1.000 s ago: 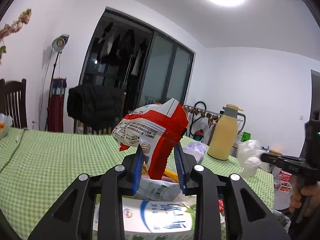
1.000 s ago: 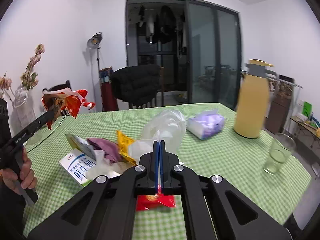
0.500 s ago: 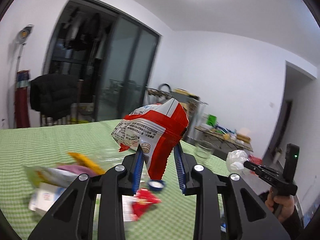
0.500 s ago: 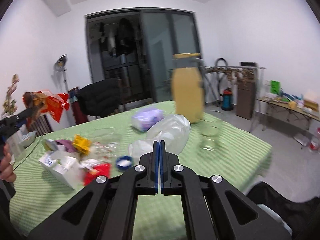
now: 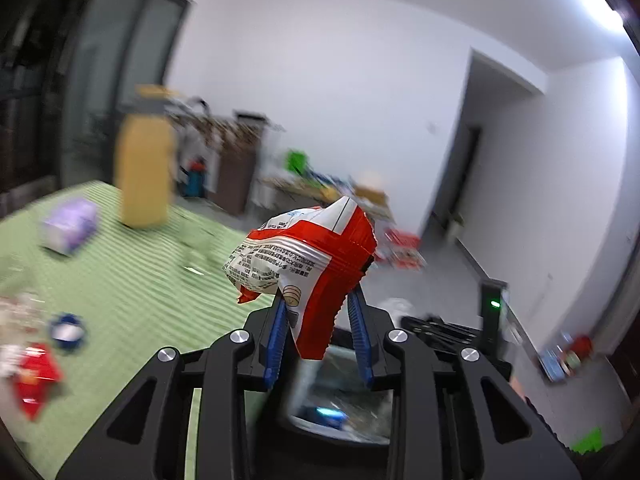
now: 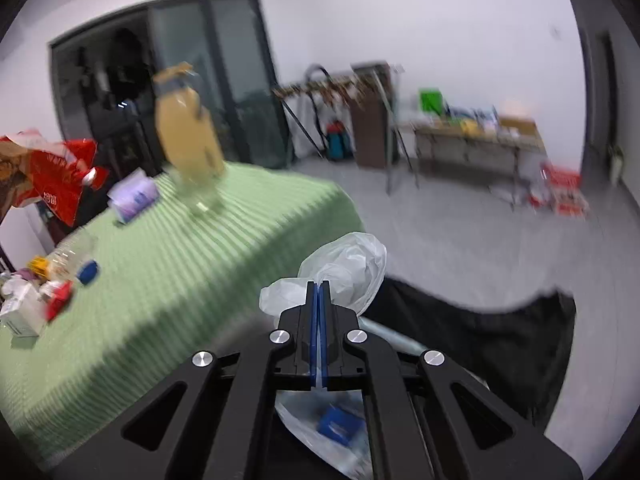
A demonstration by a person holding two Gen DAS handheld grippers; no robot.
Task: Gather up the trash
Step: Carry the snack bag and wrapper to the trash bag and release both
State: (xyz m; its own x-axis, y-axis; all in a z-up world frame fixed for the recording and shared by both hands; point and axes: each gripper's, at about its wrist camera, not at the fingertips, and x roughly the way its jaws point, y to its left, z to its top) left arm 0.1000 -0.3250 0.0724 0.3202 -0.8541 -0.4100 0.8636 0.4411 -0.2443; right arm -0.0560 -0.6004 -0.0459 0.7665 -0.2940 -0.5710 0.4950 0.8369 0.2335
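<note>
Snack wrapper point(image 5: 316, 264) pinched in left gripper point(image 5: 320, 336), hanging just above trash bin point(image 5: 344, 400); right gripper point(image 6: 318, 320) squeezing clear plastic bag point(image 6: 352, 268), also over it.

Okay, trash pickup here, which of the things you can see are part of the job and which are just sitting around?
Part of the job:
left gripper holding the red snack wrapper
right gripper pinching the clear plastic bag
blue bottle cap
small red wrapper
white carton

Just lying about:
yellow thermos
purple tissue pack
green checked tablecloth
</note>
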